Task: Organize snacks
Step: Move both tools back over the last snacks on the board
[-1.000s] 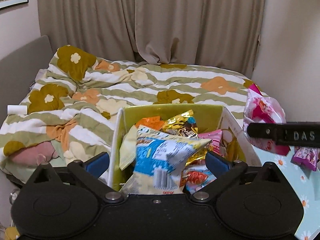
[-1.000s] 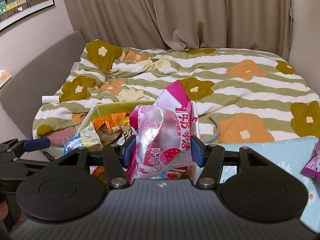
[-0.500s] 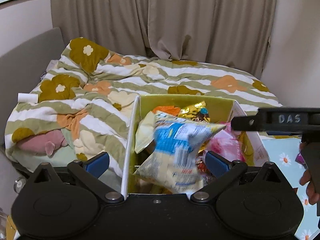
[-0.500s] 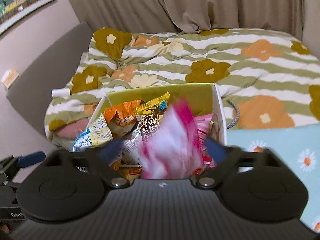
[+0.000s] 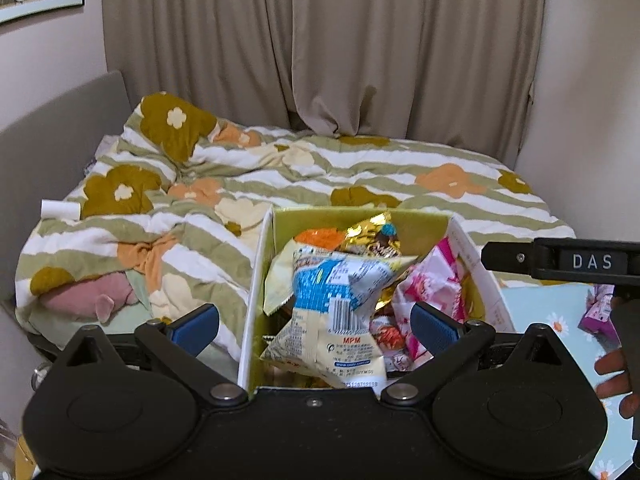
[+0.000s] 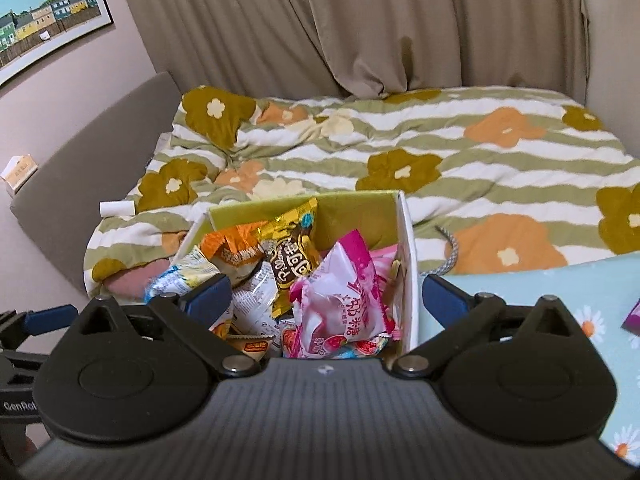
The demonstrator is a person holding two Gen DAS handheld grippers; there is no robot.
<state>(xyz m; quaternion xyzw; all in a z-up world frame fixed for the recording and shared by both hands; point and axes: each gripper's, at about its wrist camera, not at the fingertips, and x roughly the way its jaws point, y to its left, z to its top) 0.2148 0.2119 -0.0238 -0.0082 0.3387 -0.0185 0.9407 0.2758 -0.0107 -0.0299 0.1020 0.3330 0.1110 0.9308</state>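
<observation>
A yellow-green box (image 5: 362,222) (image 6: 360,210) with white sides holds several snack bags. A blue and cream bag (image 5: 340,312) lies on top at the front, and a pink strawberry bag (image 6: 344,300) (image 5: 432,288) lies in the box on the right. An orange bag (image 6: 230,246) and a gold bag (image 6: 290,248) sit behind. My left gripper (image 5: 314,322) is open and empty above the box front. My right gripper (image 6: 326,294) is open and empty above the box. A purple packet (image 5: 596,312) (image 6: 634,318) lies on the daisy-print table.
The light blue daisy-print table (image 6: 560,292) is to the right of the box. A bed with a flowered striped quilt (image 5: 320,176) lies behind. A pink plush toy (image 5: 88,298) sits at the bed's near left. Curtains and walls close the back.
My right gripper opened and let the pink strawberry bag drop into the box. The blue and cream bag dropped from between my open left gripper's fingers onto the pile; both grippers rose a little.
</observation>
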